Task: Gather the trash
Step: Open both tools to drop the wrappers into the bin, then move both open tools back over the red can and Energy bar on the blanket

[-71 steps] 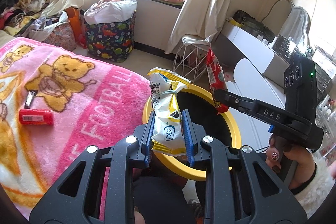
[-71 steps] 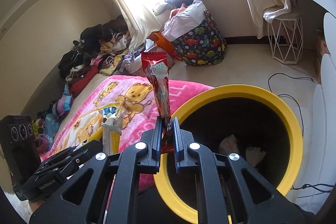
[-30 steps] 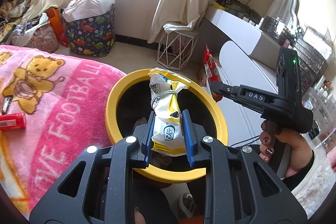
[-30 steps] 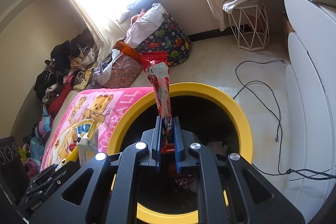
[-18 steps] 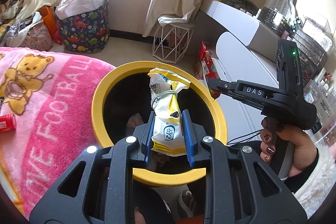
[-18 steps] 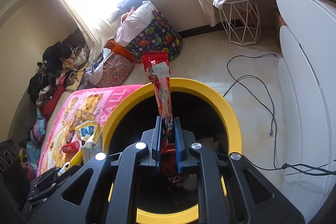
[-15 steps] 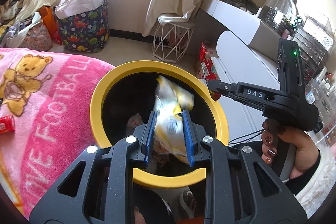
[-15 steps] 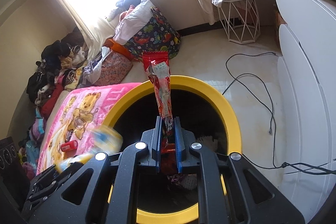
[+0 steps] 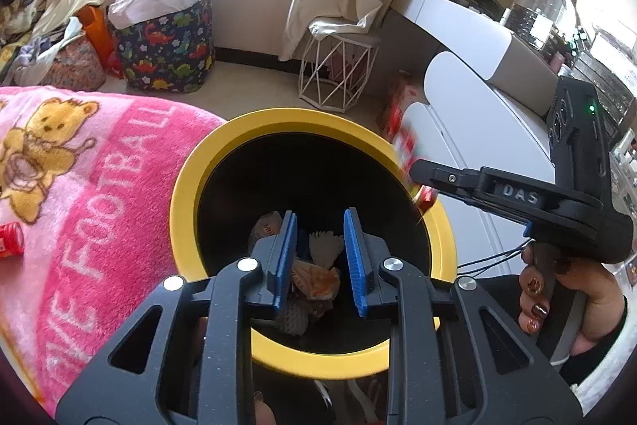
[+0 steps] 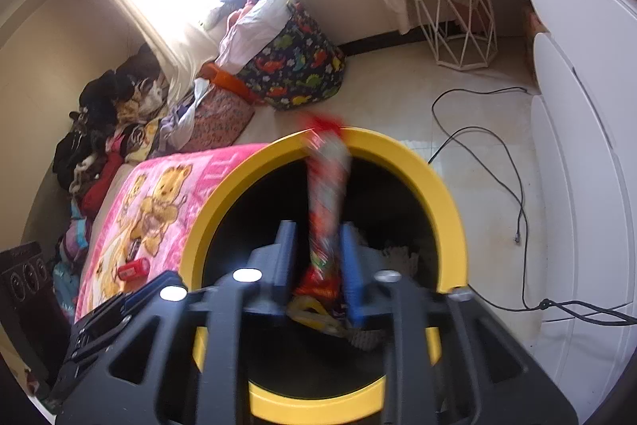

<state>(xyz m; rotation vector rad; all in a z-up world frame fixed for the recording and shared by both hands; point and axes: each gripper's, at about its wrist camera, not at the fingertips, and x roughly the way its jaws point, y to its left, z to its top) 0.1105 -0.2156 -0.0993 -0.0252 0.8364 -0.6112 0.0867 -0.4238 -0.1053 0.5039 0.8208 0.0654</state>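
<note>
A black bin with a yellow rim [image 9: 278,118] [image 10: 398,154] stands beside the bed, below both grippers. My left gripper [image 9: 320,222] hangs over its mouth, open, with nothing between the blue pads. Crumpled trash [image 9: 314,277] lies at the bottom, and a yellow wrapper [image 10: 312,311] shows there in the right wrist view. My right gripper [image 10: 317,230] [image 9: 418,168] is over the bin's right side and its jaws are opening. The red snack wrapper [image 10: 326,186] [image 9: 404,142] is blurred between them, loose from the pads and sliding down.
A pink bear blanket [image 9: 79,186] covers the bed at left, with a red can [image 9: 10,239] [image 10: 133,269] on it. A dinosaur-print basket [image 9: 167,54] and white wire stool [image 9: 338,74] stand behind. White cabinets [image 9: 477,74] and a floor cable [image 10: 497,146] lie right.
The yellow snack bag left my left gripper and dropped into the bin. My right jaws have parted, and the red wrapper now blurs downward between them.
</note>
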